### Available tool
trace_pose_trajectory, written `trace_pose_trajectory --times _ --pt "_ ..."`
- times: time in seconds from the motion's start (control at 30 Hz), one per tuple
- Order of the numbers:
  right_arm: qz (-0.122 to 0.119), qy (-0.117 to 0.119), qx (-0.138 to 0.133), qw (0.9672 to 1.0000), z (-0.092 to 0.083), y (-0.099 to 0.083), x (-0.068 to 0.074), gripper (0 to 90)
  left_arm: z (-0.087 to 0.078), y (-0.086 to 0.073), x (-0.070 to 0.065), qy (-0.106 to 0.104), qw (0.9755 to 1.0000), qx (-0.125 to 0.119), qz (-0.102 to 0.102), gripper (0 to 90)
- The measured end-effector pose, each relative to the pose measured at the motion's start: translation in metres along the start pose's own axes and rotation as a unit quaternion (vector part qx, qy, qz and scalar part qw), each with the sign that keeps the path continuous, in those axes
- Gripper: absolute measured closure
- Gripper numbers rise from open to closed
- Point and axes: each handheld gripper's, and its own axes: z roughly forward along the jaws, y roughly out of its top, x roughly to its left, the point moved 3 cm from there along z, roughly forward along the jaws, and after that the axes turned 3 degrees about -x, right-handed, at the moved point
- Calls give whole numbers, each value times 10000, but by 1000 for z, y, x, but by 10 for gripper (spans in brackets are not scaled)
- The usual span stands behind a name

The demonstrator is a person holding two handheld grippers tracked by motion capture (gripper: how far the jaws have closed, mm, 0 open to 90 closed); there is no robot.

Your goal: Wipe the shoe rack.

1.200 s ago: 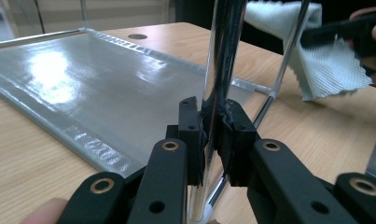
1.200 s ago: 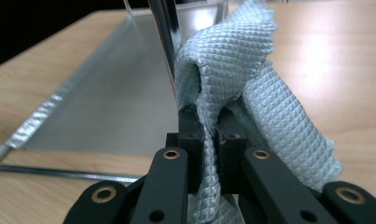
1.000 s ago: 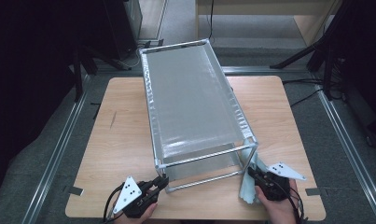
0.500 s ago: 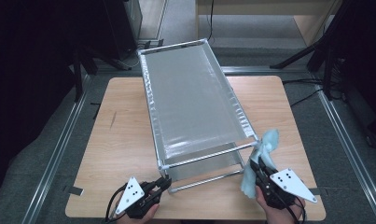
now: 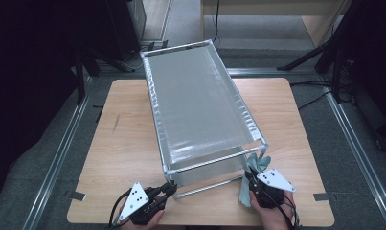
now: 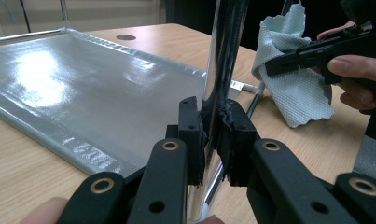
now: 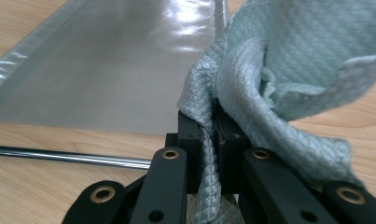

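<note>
A chrome-framed rack [image 5: 195, 100] with grey fabric shelves stands on the wooden table [image 5: 123, 143]. My left gripper [image 5: 169, 189] [image 6: 212, 126] is shut on the rack's front left post [image 6: 223, 56], pads pressed on both sides of it. My right gripper [image 5: 250, 179] [image 7: 209, 123] is shut on a pale green cloth [image 5: 258, 164] [image 7: 293, 70], which bunches up above the jaws beside the front right post [image 5: 264, 149]. In the left gripper view the cloth [image 6: 293, 88] hangs from the right gripper [image 6: 279, 63], with a hand behind it.
The rack's lower shelf [image 6: 83, 93] [image 7: 106, 60] lies just above the tabletop, with a chrome front bar [image 7: 59, 156] along its edge. Bare wood shows left and right of the rack. Metal floor rails [image 5: 61, 153] run along both sides of the table.
The right gripper flicked the cloth up beside the front right post, then brought it down and a little closer to the rack. The left gripper kept still on its post.
</note>
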Motion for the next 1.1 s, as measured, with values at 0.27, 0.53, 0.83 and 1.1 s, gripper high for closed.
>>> trace_pose_trajectory --times 0.27,0.53,0.83,1.1 --pt "-201 -21 -1076 9940 -33 32 7 830 0 0 0 -6 10000 5 -1 804" --pt "-158 -40 -771 9969 -25 26 4 828 0 0 -1 -17 10000 3 5 804" --pt "-167 -200 342 9991 11 -8 -5 829 0 0 0 -28 10000 9 12 804" --pt "-230 -289 -704 9968 -22 28 0 830 0 0 -1 -26 10000 21 43 805"
